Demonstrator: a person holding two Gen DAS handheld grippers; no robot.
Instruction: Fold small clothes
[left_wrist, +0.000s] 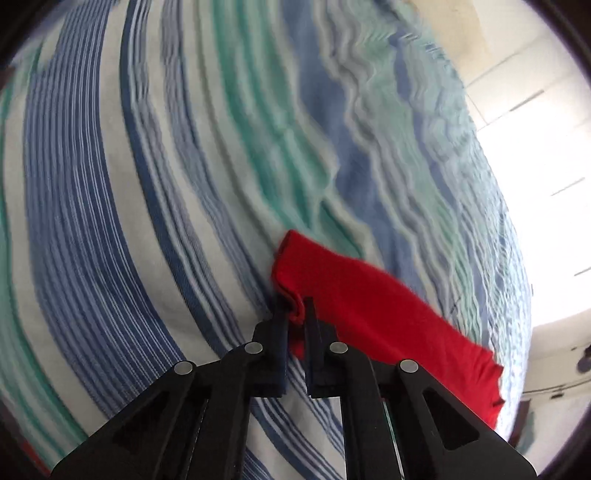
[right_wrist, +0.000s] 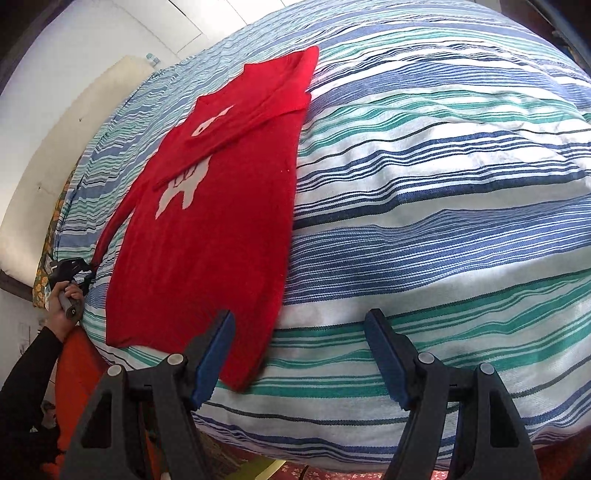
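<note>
A red sweater (right_wrist: 207, 229) with a white motif lies flat on the striped bedspread (right_wrist: 424, 206). One sleeve is folded across its chest. The other sleeve (left_wrist: 369, 295) stretches out to the side, and my left gripper (left_wrist: 294, 304) is shut on its cuff, the red cloth bunched between the black fingers. In the right wrist view that left gripper (right_wrist: 88, 275) sits at the bed's left edge, held by a person's hand (right_wrist: 62, 306). My right gripper (right_wrist: 300, 317) is open just above the sweater's hem corner; its left finger (right_wrist: 218, 343) overlaps the red cloth and its right finger stands over bare bedspread.
The bed drops away at the left, with a cream panel (right_wrist: 55, 147) and an orange object (right_wrist: 74, 369) beside it. A black sleeve (right_wrist: 26, 369) reaches in from the lower left. White wall tiles (left_wrist: 517, 110) show beyond the bed. Wide bedspread lies right of the sweater.
</note>
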